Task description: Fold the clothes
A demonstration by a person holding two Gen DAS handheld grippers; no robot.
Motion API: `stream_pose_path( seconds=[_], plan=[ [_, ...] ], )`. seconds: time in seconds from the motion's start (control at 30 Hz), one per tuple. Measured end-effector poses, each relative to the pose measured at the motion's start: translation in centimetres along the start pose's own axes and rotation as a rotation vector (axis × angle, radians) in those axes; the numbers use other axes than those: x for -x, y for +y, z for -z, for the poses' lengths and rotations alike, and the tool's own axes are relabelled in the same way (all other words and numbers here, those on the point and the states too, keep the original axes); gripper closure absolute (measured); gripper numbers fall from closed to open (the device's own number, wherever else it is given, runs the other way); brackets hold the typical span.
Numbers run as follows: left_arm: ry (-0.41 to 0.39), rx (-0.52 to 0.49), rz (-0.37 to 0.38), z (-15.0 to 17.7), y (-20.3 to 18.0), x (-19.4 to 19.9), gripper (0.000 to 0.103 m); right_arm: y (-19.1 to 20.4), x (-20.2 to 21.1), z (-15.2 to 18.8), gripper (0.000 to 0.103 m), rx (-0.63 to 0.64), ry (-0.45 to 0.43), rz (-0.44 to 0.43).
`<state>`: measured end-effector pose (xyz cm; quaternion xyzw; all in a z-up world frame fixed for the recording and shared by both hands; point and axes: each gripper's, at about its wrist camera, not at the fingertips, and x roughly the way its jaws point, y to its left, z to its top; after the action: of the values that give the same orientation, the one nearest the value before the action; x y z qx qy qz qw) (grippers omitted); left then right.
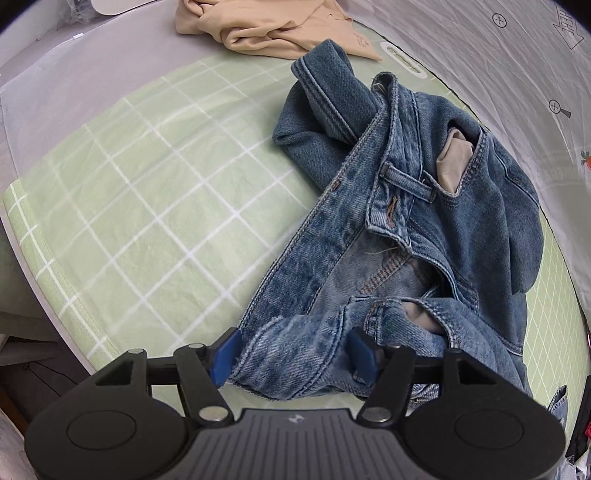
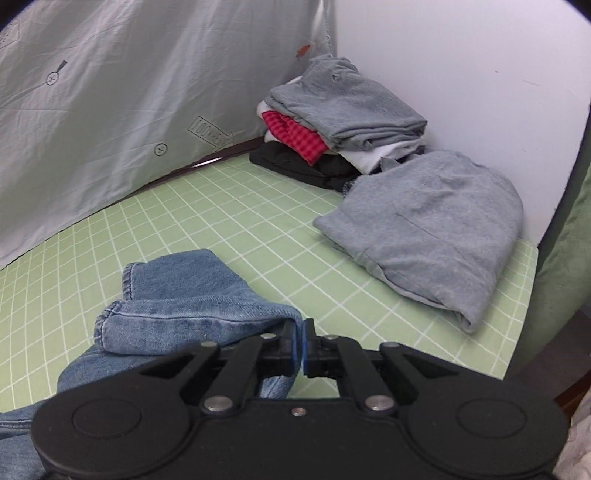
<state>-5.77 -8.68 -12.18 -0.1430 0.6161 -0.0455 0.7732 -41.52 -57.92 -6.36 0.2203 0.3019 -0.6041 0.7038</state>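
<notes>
Surface: green checked mat [image 2: 207,221] against a grey sheeted wall.

Done, by the look of it: a stack of folded clothes [image 2: 332,129] in the far corner, and a folded grey sweatshirt [image 2: 424,225] just beside it.

Left to fold: crumpled jeans [image 1: 406,206] on the near mat; a beige garment [image 1: 258,26] bunched far off.

Left gripper [image 1: 293,354]: low, fingers wide, denim bunched between them.

Right gripper [image 2: 299,350]: low, jaws nearly together, seemingly pinching a jeans leg at its edge.
</notes>
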Motion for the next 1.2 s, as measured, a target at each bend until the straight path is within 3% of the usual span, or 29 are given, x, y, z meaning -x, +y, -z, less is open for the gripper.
stream_pose_path(
  seconds=[0.1, 0.2, 0.33, 0.57, 0.97, 1.2],
  plan=[
    [-0.003, 0.008, -0.007, 0.6, -0.1, 0.1, 0.036, -1.6, -1.1, 1.0, 0.1, 0.002, 0.055, 0.003],
    [0.005, 0.044, -0.008, 1.0, 0.3, -0.2, 0.028, -1.9, -1.6, 1.8, 0.097, -0.01, 0.096, -0.062],
    [0.039, 0.133, 0.066, 1.2, 1.3, -0.6, 0.028, -1.1, -1.5, 2.4, 0.067, 0.035, 0.1, -0.109],
    [0.067, 0.302, 0.147, 1.5, 2.9, -1.2, 0.028, 1.6, -0.9, 2.4, 0.043, 0.206, 0.063, -0.179],
    [0.044, 0.441, 0.239, 1.6, 3.6, 0.8, 0.028, 4.1, 0.2, 0.0, 0.024, 0.251, -0.022, -0.256],
    [0.052, 0.665, 0.356, 2.5, 4.3, -0.8, 0.028, 6.3, -2.3, 0.0, 0.023, 0.296, 0.023, -0.282]
  ],
)
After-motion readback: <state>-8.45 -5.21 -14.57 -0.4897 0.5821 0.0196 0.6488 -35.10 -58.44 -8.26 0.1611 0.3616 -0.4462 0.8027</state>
